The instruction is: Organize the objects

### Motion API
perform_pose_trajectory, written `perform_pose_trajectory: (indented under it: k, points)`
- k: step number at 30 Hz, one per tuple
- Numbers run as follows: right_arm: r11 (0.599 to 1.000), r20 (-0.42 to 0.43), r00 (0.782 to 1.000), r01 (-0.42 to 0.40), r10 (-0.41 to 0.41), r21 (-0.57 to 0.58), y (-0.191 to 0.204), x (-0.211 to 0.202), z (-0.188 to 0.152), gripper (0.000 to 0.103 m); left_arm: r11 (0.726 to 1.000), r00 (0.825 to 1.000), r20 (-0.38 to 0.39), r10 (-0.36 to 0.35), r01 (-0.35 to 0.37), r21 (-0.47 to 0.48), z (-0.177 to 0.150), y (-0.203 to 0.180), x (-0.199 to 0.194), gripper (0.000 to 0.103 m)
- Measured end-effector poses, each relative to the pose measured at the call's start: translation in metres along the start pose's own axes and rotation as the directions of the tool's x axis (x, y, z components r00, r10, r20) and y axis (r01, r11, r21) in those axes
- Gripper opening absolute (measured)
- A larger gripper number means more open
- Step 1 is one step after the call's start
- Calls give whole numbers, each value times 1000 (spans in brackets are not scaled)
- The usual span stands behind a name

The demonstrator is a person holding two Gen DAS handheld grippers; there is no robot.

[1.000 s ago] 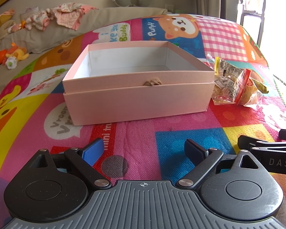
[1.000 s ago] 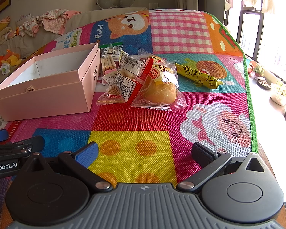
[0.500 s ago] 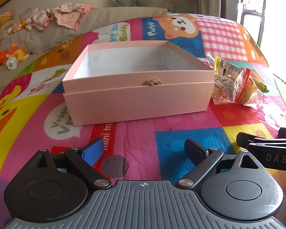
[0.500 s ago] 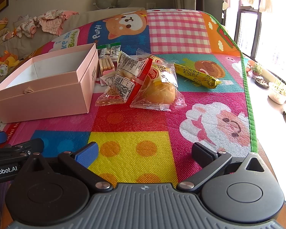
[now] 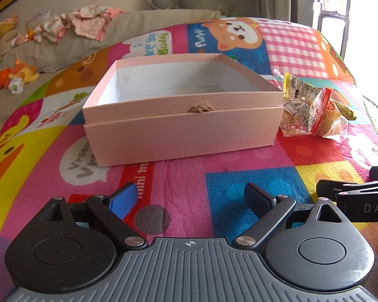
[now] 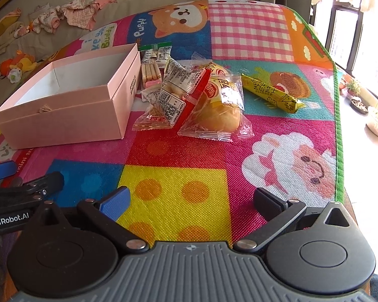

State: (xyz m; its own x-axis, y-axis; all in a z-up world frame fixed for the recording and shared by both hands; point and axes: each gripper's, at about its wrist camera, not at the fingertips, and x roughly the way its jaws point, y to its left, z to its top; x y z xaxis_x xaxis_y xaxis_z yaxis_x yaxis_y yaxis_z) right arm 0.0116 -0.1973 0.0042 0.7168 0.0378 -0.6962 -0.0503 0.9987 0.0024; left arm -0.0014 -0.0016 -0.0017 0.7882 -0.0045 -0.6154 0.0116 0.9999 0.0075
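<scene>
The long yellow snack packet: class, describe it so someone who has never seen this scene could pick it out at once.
Start at the open pink box on the colourful play mat. A pile of clear snack wrappers lies beside it; past those, toward the window, lies the long yellow snack packet. It alone is slim, opaque yellow and lies apart from the pile.

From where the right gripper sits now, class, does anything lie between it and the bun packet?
Nothing visible does. The right gripper is open and only bare mat lies between it and the bun packet.
</scene>
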Motion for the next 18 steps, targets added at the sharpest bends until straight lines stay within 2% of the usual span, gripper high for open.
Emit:
perform_pose_trajectory:
  k: [13,18]
  points:
    - [1000,-32,999,-11,11,-9,-2,2,4,103,1000,1000,9,-18,18,-21,0,5,-4,94]
    - [997,-55,996,-69,67,-42,-6,-1,4,103,998,998,-3,-60,60,-26,6,17,-13,83]
